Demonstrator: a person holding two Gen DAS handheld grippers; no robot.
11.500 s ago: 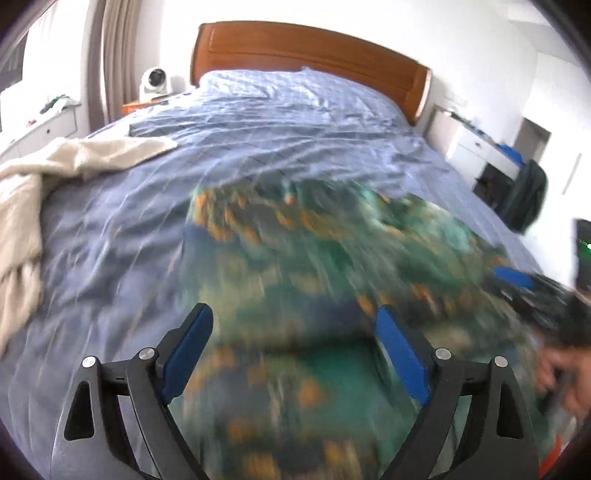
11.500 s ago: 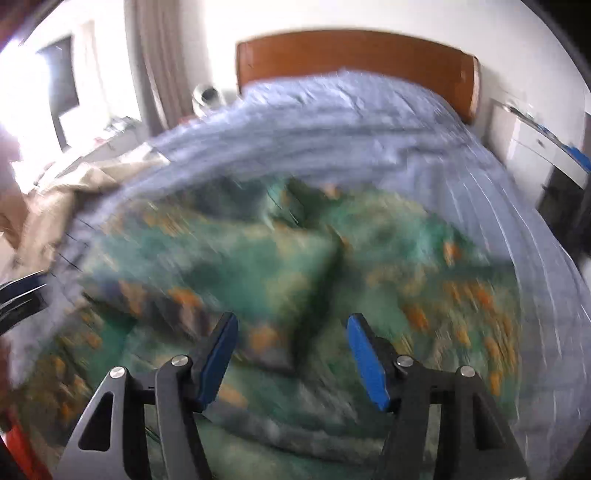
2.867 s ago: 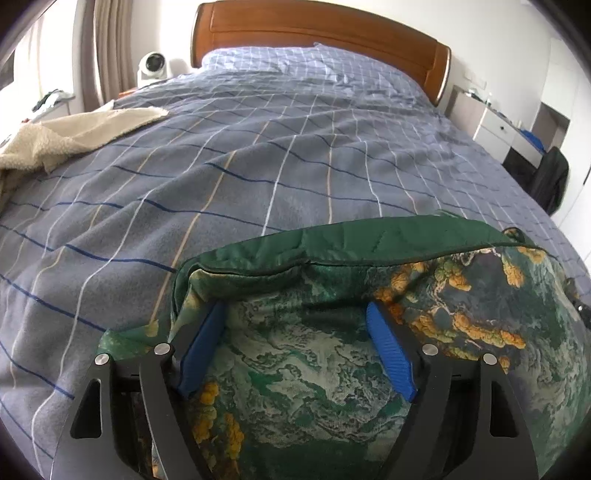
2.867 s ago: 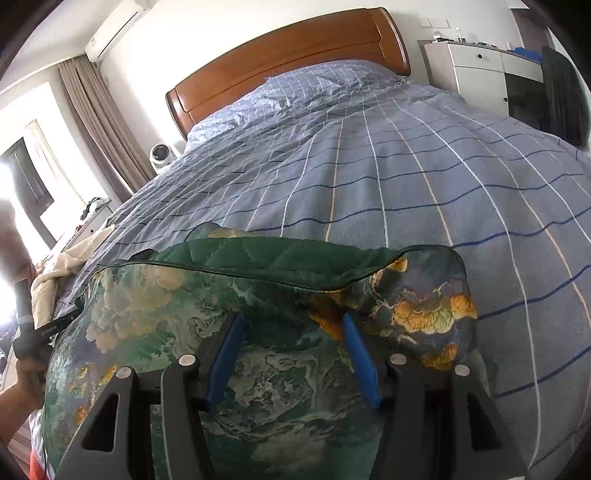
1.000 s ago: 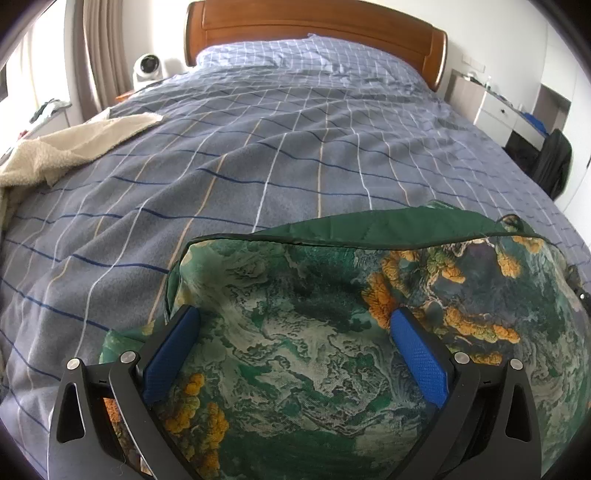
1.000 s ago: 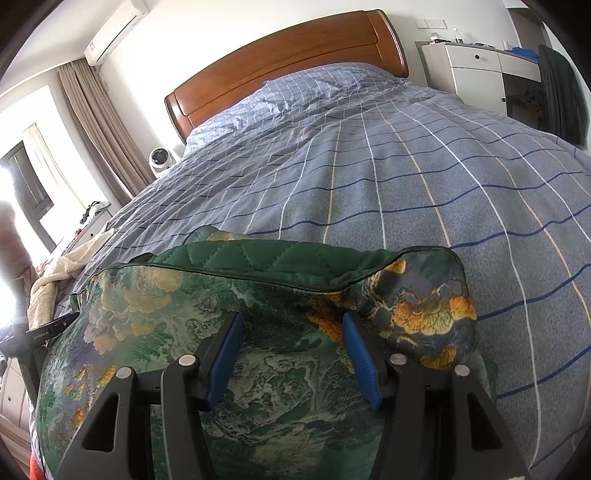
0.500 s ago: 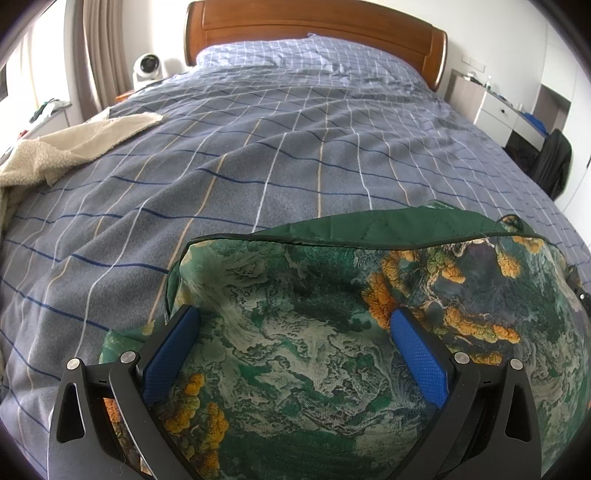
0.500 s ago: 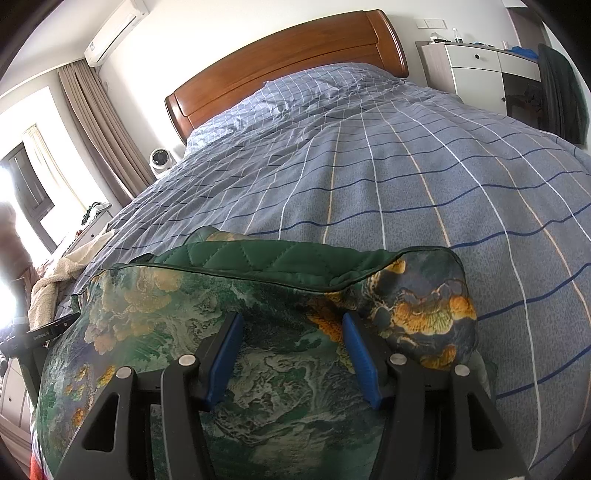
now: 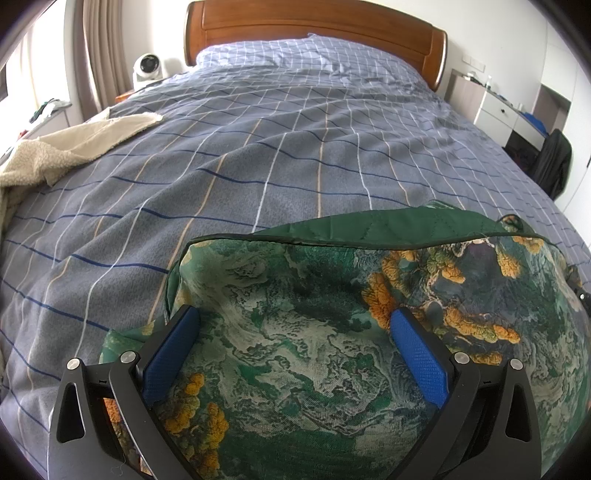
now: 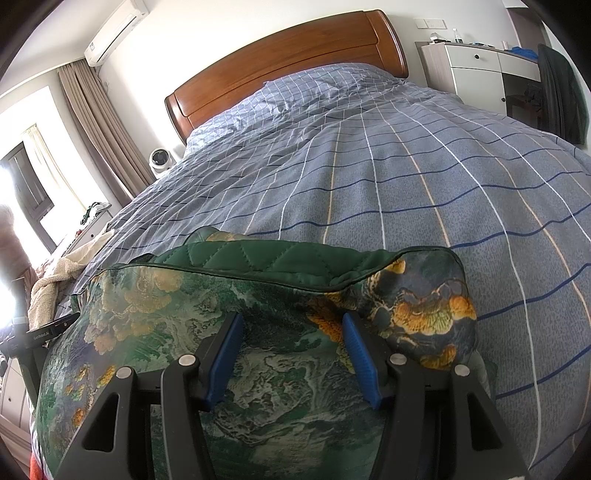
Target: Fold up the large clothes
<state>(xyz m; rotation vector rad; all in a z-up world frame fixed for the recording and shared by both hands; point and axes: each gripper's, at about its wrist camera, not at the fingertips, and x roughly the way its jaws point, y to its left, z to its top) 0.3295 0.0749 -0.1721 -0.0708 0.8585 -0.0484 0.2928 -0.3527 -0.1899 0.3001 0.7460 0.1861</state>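
Left wrist view: the left claw [image 9: 293,334] stands wide, its two blue pads [image 9: 419,356] spread apart with nothing clamped between them. One folded garment [image 9: 332,332], green with orange and grey print and a quilted dark green lining, lies directly under and ahead of this claw on the bed [image 9: 258,147]. The garment's far folded edge runs straight across just beyond the pad tips. One cream fleece blanket [image 9: 62,151] lies well off to the claw's left. One white fan [image 9: 147,68] stands far ahead and left, beside the one wooden headboard [image 9: 314,35].

Right wrist view: the right claw [image 10: 291,356] is narrower, yet its two pads stand apart and grip nothing; whether they touch the cloth cannot be told. The same garment [image 10: 184,332] lies beneath it, one rounded corner bulging just right of the claw. The left claw's black tip [image 10: 48,328] shows at the garment's far left edge. One white cabinet [image 10: 476,70] stands far ahead to the right.
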